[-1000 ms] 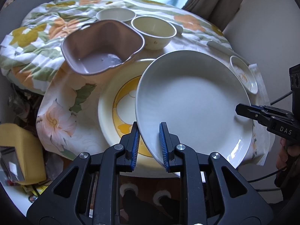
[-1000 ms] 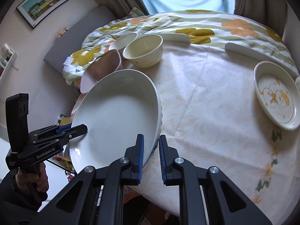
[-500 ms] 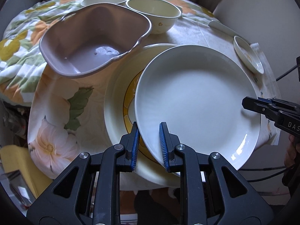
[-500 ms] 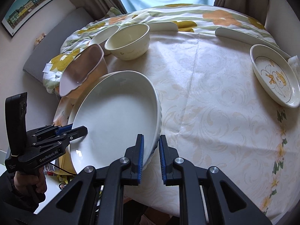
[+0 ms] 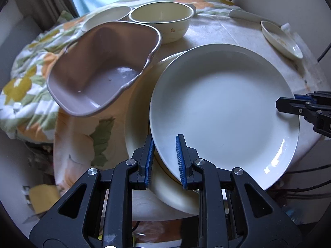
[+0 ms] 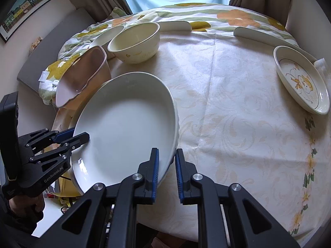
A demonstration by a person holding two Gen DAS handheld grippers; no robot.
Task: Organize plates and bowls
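- Grippers: two. The left gripper (image 5: 164,161) is clamped on the near rim of the white plate (image 5: 223,111), its blue pads nearly closed with the rim between them. The right gripper (image 6: 167,172) is clamped on the opposite rim of the same plate, jaws almost fully closed.
- White plate: one, held between both grippers at the table's (image 6: 238,107) left edge, directly above a second plate.
- Yellow-patterned plate (image 5: 138,124): one, lying on the table under the white plate; whether the two touch cannot be determined.
- Small illustrated dish (image 6: 302,82): one, at the far right of the table, well apart from the others.
- Bowls: three. One mauve wavy-rimmed bowl (image 5: 103,78) just beside the yellow-patterned plate; one cream bowl (image 6: 134,43) beyond it, marked with a small heart; one white bowl (image 5: 107,18) behind these, partly hidden.
- Legible writing: "GenRobot.AI" on the left gripper body, seen in the right wrist view.
- Framed picture (image 6: 24,6): one, on the wall at upper left.
- A hand (image 6: 26,204) holds the left gripper's handle.
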